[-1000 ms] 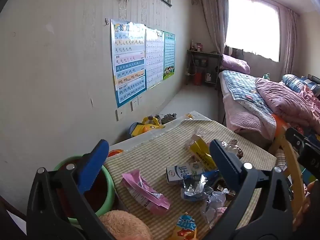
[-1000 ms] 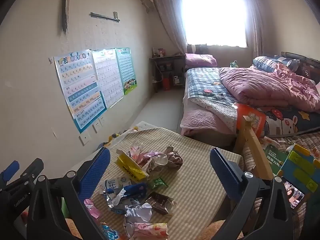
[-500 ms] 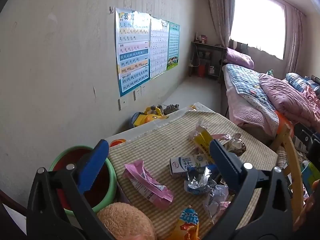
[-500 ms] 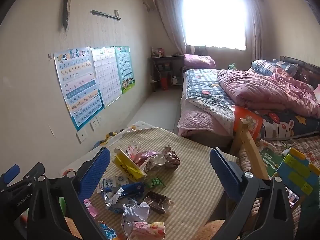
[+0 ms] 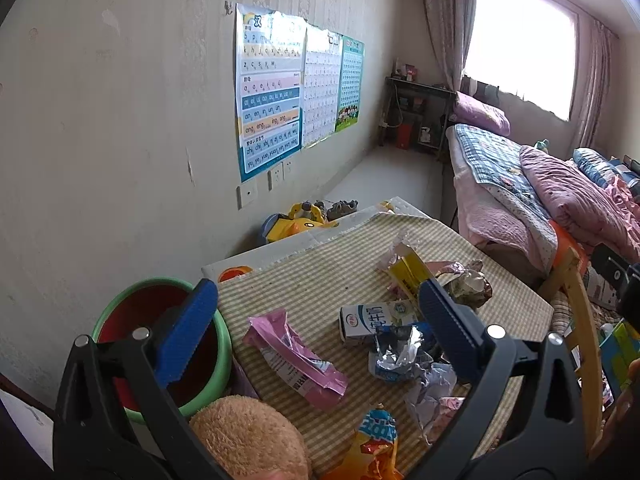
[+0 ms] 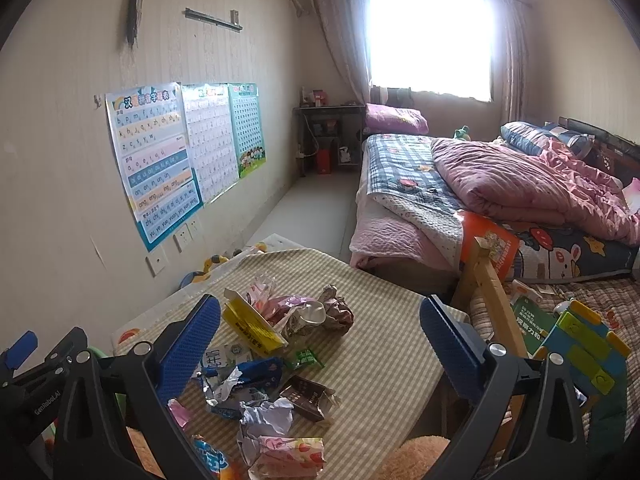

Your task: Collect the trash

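Trash lies scattered on a striped cloth-covered table (image 5: 320, 280): a pink wrapper (image 5: 294, 358), a white milk carton (image 5: 376, 318), crumpled foil (image 5: 394, 354), a yellow wrapper (image 5: 408, 270) and an orange-blue snack bag (image 5: 374, 444). A green-rimmed red bin (image 5: 160, 320) stands at the table's left. My left gripper (image 5: 318, 332) hovers open above the pink wrapper and carton, holding nothing. In the right wrist view, my right gripper (image 6: 320, 350) is open over the pile, with a brown packet (image 6: 306, 396) and a pink fruit-print wrapper (image 6: 288, 454) below it.
A tan plush toy (image 5: 248, 436) sits at the table's near edge. A wooden frame (image 6: 492, 292) and toys (image 6: 580, 344) stand to the right. A bed with pink quilts (image 6: 500, 184) lies beyond. A yellow toy (image 5: 300, 220) lies by the wall with posters (image 5: 272, 92).
Both grippers have tilted down and edged closer over the table, so the trash and bin sit higher in view. Both remain open and nothing was picked up.
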